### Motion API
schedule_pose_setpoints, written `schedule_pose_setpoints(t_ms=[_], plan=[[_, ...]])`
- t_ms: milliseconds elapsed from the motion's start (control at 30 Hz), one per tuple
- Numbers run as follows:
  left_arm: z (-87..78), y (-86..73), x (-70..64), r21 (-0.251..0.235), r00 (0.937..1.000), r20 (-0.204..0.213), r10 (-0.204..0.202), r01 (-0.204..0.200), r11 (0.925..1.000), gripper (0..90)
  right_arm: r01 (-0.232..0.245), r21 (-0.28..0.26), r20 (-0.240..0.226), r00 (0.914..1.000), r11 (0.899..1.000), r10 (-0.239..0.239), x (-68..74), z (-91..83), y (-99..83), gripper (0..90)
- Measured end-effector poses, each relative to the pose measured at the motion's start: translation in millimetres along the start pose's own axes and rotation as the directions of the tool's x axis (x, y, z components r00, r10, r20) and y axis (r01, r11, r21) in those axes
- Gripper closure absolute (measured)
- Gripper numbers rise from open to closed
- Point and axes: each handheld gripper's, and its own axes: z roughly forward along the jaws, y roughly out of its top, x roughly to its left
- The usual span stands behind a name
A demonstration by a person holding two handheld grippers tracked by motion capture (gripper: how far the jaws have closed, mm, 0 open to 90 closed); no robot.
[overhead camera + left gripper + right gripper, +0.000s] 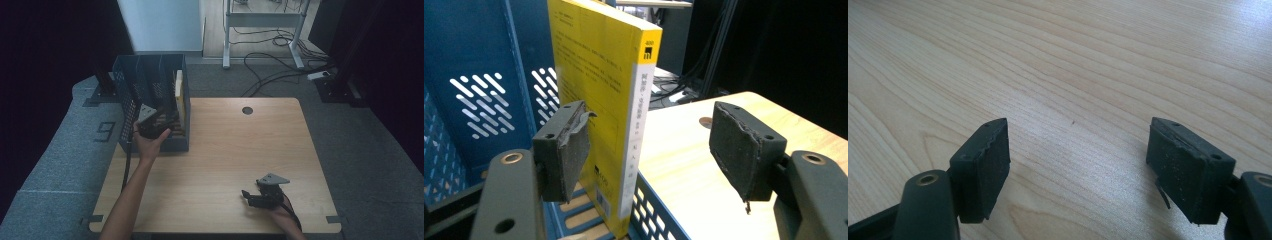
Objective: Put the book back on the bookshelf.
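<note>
one yellow book (599, 100), upright at the right-hand end of the blue file crate (469, 60) at the table's far left. left gripper (649, 150): jaws spread, spine between them, untouched; best advanced squarely so both pads meet the covers low down. right gripper (1078, 165): released, idle over bare table (1073, 60), well apart.

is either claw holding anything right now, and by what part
Nothing is held. The left claw is open around the yellow book standing in the blue crate; the right claw is open over the table.
</note>
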Motion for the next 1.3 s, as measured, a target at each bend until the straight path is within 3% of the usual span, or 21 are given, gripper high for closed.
schedule_pose_setpoints(t_ms=[400,700,867,1067,1300], plan=[[-40.4,-8.8,-13.7,0.017,0.9979,0.062,0.02,-0.021,0.9996,32.3,0.0,-0.001,0.0,1.0,1.0,0.0,-0.6,0.4,0.3,24.9],[-68.2,-28.0,-23.4,0.074,0.9941,0.103,0.034,-0.042,0.9964,31.7,0.0,0.0,0.004,1.0,1.0,0.0,-0.5,0.7,0.7,24.9],[-77.2,-44.9,-30.0,0.107,0.9896,0.139,0.034,-0.05,0.993,31.7,0.003,-0.001,0.003,1.0,1.0,-0.003,-1.1,0.7,0.7,24.9],[-81.5,-68.5,-34.9,0.133,0.9838,0.179,0.008,-0.032,0.9905,31.7,0.004,0.0,0.003,1.0,1.0,-0.004,-1.0,0.8,0.8,24.9],[-89.2,-90.9,-44.8,0.156,0.971,0.239,-0.009,-0.029,0.9874,31.7,0.006,0.001,0.01,0.9999,1.0,-0.006,-0.5,1.1,1.0,24.9]])
